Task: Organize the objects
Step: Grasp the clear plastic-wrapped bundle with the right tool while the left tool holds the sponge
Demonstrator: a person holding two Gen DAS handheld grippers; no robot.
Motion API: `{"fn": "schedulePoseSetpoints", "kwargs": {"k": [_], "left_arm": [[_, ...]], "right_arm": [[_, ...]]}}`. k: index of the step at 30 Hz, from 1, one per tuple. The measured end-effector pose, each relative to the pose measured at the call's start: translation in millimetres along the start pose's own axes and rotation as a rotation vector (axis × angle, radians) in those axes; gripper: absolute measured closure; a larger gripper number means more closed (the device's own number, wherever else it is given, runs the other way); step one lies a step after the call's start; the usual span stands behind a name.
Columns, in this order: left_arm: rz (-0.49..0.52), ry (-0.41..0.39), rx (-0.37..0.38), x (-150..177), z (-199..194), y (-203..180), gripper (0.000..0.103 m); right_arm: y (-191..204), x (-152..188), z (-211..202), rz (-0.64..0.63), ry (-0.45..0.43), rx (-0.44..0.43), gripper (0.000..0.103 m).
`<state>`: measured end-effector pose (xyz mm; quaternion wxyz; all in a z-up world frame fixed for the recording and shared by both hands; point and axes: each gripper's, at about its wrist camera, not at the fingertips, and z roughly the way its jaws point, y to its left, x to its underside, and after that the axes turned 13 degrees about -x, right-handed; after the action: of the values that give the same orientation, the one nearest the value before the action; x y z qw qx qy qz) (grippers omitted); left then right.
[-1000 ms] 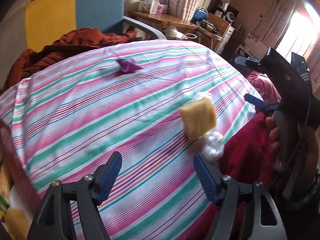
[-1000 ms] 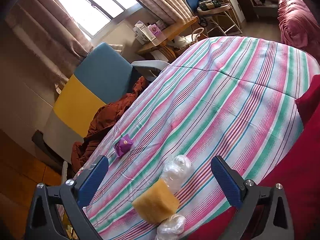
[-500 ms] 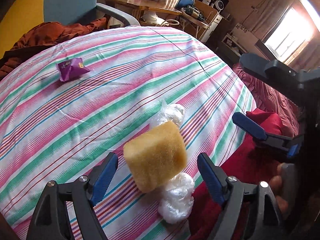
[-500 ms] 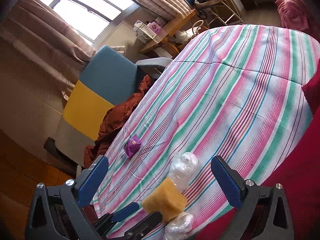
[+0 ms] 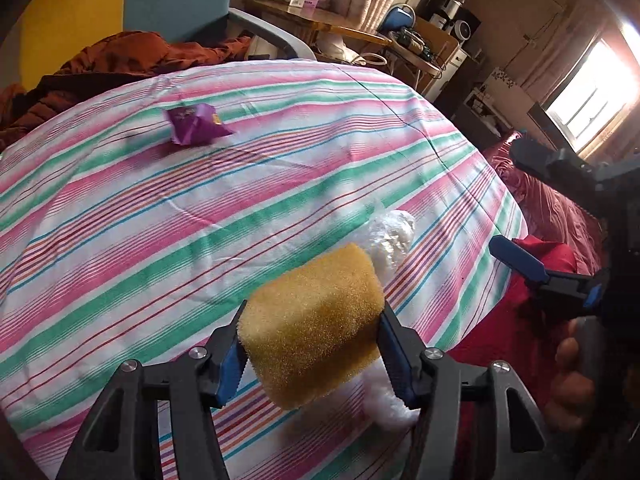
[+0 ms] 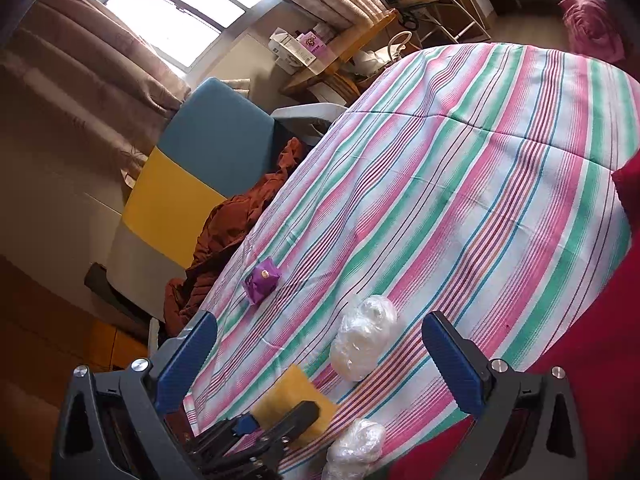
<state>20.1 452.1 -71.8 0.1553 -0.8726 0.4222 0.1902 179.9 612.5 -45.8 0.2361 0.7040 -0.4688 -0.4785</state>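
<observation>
A yellow sponge (image 5: 312, 320) lies near the front edge of the striped bedspread (image 5: 160, 220). My left gripper (image 5: 312, 352) is closing on it, with both blue pads against its sides. The right wrist view shows the same sponge (image 6: 288, 396) with the left gripper (image 6: 272, 432) over it. One crumpled clear plastic bag (image 5: 390, 236) lies just beyond the sponge, another (image 5: 388, 404) beside it at the edge. A purple packet (image 5: 196, 124) sits farther off. My right gripper (image 6: 320, 336) hovers open above the far bag (image 6: 364, 340), holding nothing.
A blue and yellow armchair (image 6: 200, 168) with a rust-coloured garment (image 5: 120, 56) stands beyond the bed. Red bedding (image 6: 600, 360) lies along the near edge. A wooden table (image 5: 312, 12) with boxes stands by the curtains.
My left gripper came forward and down to the sponge, and its jaws went from wide apart to tight against the sponge's sides. The right gripper stayed almost where it was.
</observation>
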Motion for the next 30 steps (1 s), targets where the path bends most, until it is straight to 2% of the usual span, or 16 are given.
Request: {"fn": "schedulePoseSetpoints", "kwargs": {"k": [5,10,13,18,19,22,24,26,27,28,30], "left_arm": [[0.009,-0.045,-0.108,31.4,-25.5,33.1,0.044],[-0.001,-0.057,-0.165,70.6,-42.0,54.7,0.044],[-0.012,-0.036,-0.171,89.2,-43.5,67.8,0.044],[-0.036,-0.040,-0.147,95.4,-44.3,75.7,0.044],[-0.026,-0.043,-0.150,95.9,-44.2,74.1,0.044],[-0.022,-0.051,-0.147,99.6,-41.2,72.2,0.043],[-0.029,-0.060,-0.142,101.2,-41.3,72.6,0.043],[-0.044,-0.050,-0.119,103.2,-39.3,74.9,0.043],[-0.055,-0.039,-0.103,105.0,-37.1,76.0,0.043],[-0.061,-0.029,-0.093,107.5,-34.7,76.1,0.043],[-0.045,-0.034,-0.102,111.4,-34.8,73.0,0.043]], "right_arm": [[-2.2,1.1,12.9,0.000,0.066,0.069,0.000],[0.7,5.6,30.9,-0.030,0.149,0.142,0.000],[-2.0,7.7,43.7,-0.019,0.202,0.184,0.000],[-2.6,6.1,62.2,-0.040,0.228,0.262,0.001],[-5.0,6.2,67.2,-0.038,0.240,0.280,0.003],[-15.3,7.3,83.3,-0.023,0.279,0.331,0.020],[-20.7,6.7,89.9,-0.018,0.295,0.351,0.022],[-22.0,6.4,96.8,-0.045,0.309,0.389,0.031],[-20.4,6.2,98.2,-0.063,0.307,0.398,0.037],[-18.4,6.5,100.1,-0.081,0.311,0.395,0.050],[-15.0,11.2,105.0,-0.109,0.340,0.387,0.054]]}}
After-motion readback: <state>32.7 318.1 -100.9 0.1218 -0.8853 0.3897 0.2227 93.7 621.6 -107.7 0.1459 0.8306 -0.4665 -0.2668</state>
